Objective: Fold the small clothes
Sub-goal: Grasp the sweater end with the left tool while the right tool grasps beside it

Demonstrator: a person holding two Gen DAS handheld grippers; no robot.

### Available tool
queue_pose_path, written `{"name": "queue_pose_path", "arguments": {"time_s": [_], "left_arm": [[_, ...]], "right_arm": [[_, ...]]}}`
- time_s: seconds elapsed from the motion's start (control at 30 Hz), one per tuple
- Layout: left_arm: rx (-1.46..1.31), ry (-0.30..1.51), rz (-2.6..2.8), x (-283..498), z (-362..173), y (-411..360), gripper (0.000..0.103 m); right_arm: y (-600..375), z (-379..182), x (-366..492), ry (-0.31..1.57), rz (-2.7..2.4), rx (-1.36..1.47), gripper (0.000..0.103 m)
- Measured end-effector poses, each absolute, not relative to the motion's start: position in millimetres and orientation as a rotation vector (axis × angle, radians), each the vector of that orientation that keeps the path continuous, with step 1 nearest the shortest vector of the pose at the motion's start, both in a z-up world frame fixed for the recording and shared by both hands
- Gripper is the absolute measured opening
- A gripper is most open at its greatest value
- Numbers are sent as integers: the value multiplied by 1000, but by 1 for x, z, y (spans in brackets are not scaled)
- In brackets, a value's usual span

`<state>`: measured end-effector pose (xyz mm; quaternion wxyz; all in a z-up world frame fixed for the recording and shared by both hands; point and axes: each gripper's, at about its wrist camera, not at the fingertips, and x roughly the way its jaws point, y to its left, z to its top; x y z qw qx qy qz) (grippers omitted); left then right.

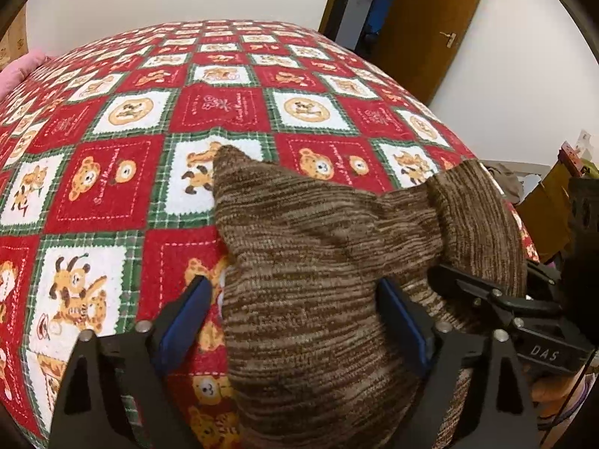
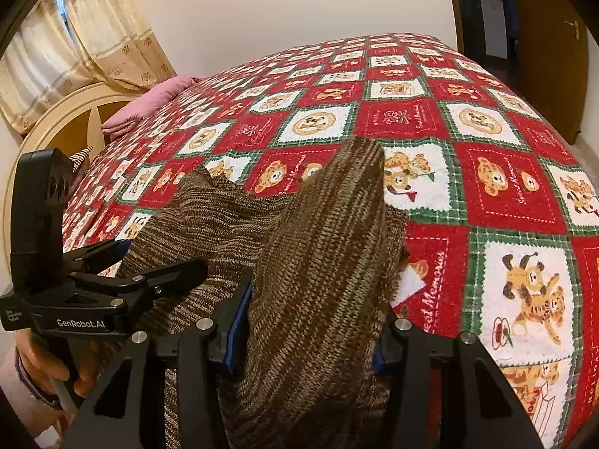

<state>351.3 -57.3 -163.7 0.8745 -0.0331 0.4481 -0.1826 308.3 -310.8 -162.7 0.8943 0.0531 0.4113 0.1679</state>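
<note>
Above the bedspread (image 1: pixel 112 194), both the left gripper (image 1: pixel 299 321) and right gripper (image 2: pixel 310 321) clamp the brown knit garment (image 1: pixel 318 254) between their fingers.

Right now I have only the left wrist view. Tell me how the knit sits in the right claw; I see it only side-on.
Observer: The brown knit runs up between the right claw's two blue pads and fills the gap. I cannot tell how tightly it is pinched.
Operator: Now describe my left claw from outside.
Observer: The left claw has another part of the knit lying between its two black fingers.
Operator: Report what stands beyond the pink cloth at my left edge.
Observer: A rounded cream headboard, under patterned curtains.
</note>
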Motion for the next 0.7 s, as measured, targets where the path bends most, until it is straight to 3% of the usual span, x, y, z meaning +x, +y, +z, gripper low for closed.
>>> {"name": "queue_pose_path", "arguments": {"time_s": [0.07,0.33,0.53,0.7], "left_arm": [[-68,917,-397,349,-162,-59,74],[-76,889,-384,347,-160,-60,58],[-108,860,-399,340,-153,-54,33],[-205,814,-404,322,-138,-38,28]], "right_arm": [[-305,-161,306,843,329,67,50],[-283,-156,297,806,257,-80,36],[-271,-138,277,761,182,-102,30],[-251,-107,232,651,182,-96,29]]}}
